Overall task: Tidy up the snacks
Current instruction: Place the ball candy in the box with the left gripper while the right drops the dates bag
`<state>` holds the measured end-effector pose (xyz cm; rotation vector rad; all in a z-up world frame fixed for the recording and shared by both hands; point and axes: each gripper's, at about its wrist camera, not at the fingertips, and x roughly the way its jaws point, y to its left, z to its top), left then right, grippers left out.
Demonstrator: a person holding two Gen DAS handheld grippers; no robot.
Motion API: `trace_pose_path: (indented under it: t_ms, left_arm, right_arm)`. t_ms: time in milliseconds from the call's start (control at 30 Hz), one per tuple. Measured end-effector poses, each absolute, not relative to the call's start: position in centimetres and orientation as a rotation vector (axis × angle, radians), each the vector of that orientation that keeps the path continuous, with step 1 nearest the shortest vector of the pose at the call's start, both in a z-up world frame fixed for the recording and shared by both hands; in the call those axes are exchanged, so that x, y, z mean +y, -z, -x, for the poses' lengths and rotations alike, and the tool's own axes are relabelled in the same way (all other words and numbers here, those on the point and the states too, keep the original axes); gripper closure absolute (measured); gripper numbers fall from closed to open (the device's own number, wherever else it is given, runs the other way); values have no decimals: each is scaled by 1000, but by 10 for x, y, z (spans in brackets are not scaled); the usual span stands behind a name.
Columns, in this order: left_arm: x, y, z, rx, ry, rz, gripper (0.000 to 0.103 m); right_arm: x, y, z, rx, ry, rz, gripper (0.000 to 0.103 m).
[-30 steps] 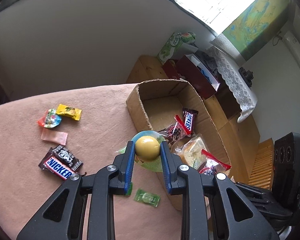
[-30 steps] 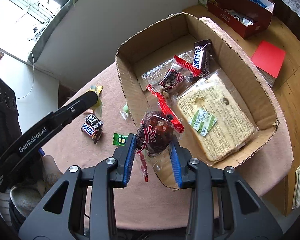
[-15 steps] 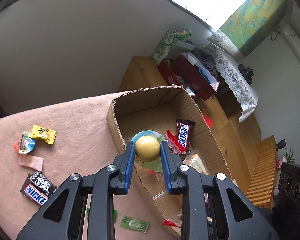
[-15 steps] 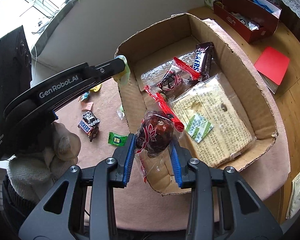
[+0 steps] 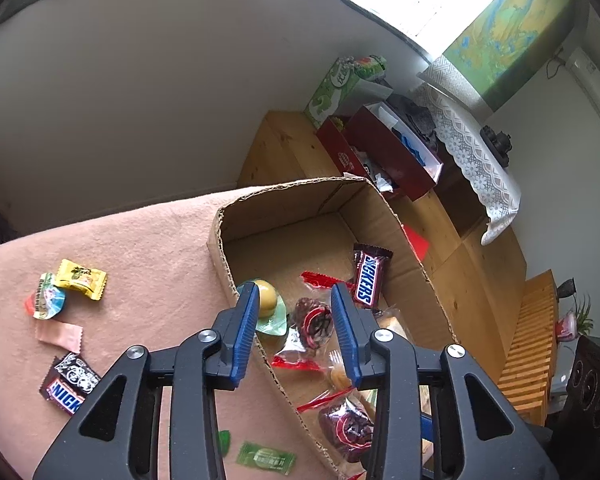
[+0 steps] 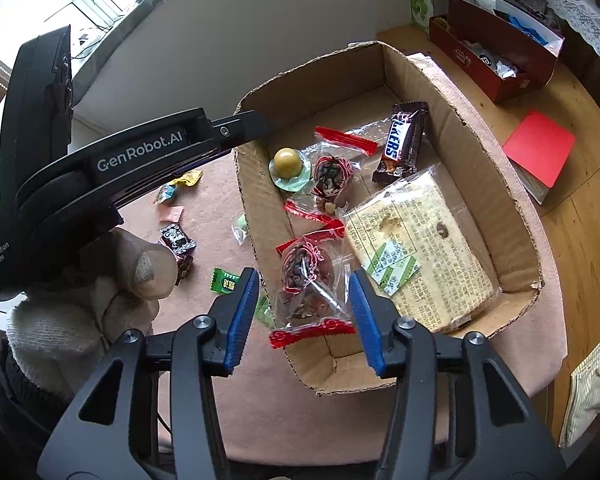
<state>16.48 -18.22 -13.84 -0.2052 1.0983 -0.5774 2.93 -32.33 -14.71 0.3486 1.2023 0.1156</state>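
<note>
A cardboard box [image 5: 220, 232] [image 6: 476, 120] sits on the pink cloth. My left gripper [image 5: 294, 320] is open above its near wall; the yellow jelly cup [image 5: 269, 307] [image 6: 288, 163] lies loose in the box beside the left finger. My right gripper [image 6: 302, 312] is open above the box's near end; the dark nut snack in a clear red-trimmed wrapper [image 6: 308, 280] [image 5: 346, 426] lies between the fingers, free of them. A second nut snack [image 6: 332, 174], a Snickers bar [image 6: 404, 140] [image 5: 368, 276] and a flat cracker pack [image 6: 416, 248] lie in the box.
On the cloth left of the box lie a yellow candy [image 5: 81, 279], a round candy [image 5: 46, 300], a pink wrapper [image 5: 60, 334], a Snickers mini [image 5: 70, 382] and a green candy [image 5: 266, 457]. A wooden bench with red boxes [image 5: 388, 152] stands behind. My gloved hand [image 6: 80, 304] holds the left gripper.
Both grippers opened. The jelly cup dropped from the left gripper into the box, and the nut snack dropped from the right gripper into the box.
</note>
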Motion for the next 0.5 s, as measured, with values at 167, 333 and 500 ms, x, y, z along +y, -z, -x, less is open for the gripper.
trace_pose_path:
  t_ms: [167,333,500]
  left_arm:
    - [-175,133,-162,1093,575,212,68]
    - [-160,125,-158,1084,563,222,68]
    - [-136,117,-153,1074,533,237,68]
  right_arm:
    - [-321,143,-27,1196,-118,-347,54]
    - [-317,136,-24,1181,-136,-358,54]
    - [-304,129,-19,1160,-181,-349,54]
